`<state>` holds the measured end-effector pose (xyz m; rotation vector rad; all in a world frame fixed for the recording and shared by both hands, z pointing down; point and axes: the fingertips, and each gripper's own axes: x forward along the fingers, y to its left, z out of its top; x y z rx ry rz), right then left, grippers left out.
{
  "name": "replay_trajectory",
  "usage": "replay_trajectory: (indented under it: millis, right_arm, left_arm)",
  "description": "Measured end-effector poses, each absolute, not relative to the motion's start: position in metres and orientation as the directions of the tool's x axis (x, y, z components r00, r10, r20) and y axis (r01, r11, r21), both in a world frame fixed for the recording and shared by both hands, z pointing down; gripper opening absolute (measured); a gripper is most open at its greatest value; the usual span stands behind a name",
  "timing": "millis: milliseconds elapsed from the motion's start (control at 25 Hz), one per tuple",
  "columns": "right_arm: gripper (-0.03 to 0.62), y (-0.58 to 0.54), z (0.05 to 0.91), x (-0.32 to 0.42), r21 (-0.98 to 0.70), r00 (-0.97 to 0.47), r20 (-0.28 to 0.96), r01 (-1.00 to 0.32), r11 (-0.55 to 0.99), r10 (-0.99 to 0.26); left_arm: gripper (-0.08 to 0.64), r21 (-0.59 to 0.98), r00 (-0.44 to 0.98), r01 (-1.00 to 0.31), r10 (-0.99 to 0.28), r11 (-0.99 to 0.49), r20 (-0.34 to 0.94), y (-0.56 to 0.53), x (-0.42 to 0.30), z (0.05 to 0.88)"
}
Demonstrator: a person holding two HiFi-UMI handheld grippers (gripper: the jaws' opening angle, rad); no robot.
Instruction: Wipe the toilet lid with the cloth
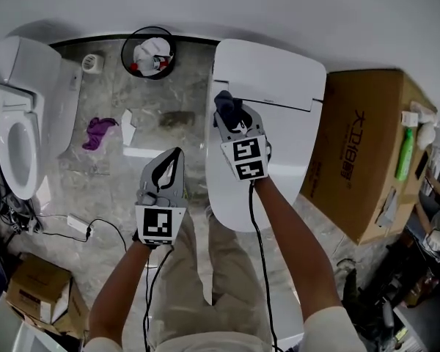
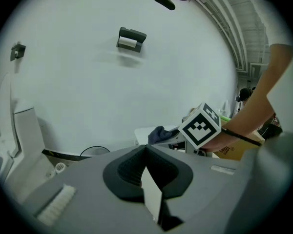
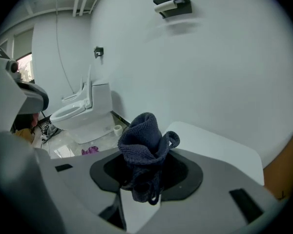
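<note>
A white toilet with its lid (image 1: pixel 238 196) down fills the middle of the head view. My right gripper (image 1: pixel 226 110) hovers over the lid's back part, near the tank (image 1: pixel 279 75), and is shut on a dark blue cloth (image 1: pixel 227 108). In the right gripper view the bunched cloth (image 3: pixel 144 147) stands up between the jaws, with the tank (image 3: pixel 219 150) behind it. My left gripper (image 1: pixel 174 155) hangs left of the toilet, above the floor, its jaws closed with nothing in them. In the left gripper view the left gripper (image 2: pixel 145 152) points at the wall, with the cloth (image 2: pixel 158 134) visible beyond.
A second toilet (image 1: pixel 18 134) with an open seat stands at the far left. A black waste bin (image 1: pixel 149 52) sits by the wall, a purple rag (image 1: pixel 97 132) on the marble floor. A large cardboard box (image 1: pixel 367 149) stands right of the toilet. Cables (image 1: pixel 81 229) lie on the floor.
</note>
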<state>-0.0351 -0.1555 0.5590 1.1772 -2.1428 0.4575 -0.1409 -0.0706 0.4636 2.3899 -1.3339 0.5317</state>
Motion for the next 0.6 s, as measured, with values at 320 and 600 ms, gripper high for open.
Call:
replay_trajectory:
  millis: [320, 600]
  right_arm:
    - [0.172, -0.161, 0.625, -0.062, -0.026, -0.396, 0.771, -0.802, 0.597, -0.499]
    - [0.169, -0.162, 0.627, -0.058, -0.019, -0.385, 0.769, -0.813, 0.583, -0.511]
  left_arm:
    - [0.000, 0.153, 0.487, -0.859, -0.689, -0.489, 0.537, -0.055, -0.150, 0.492]
    - [-0.001, 0.177, 0.523, -0.833, -0.641, -0.524, 0.562, -0.042, -0.128, 0.501]
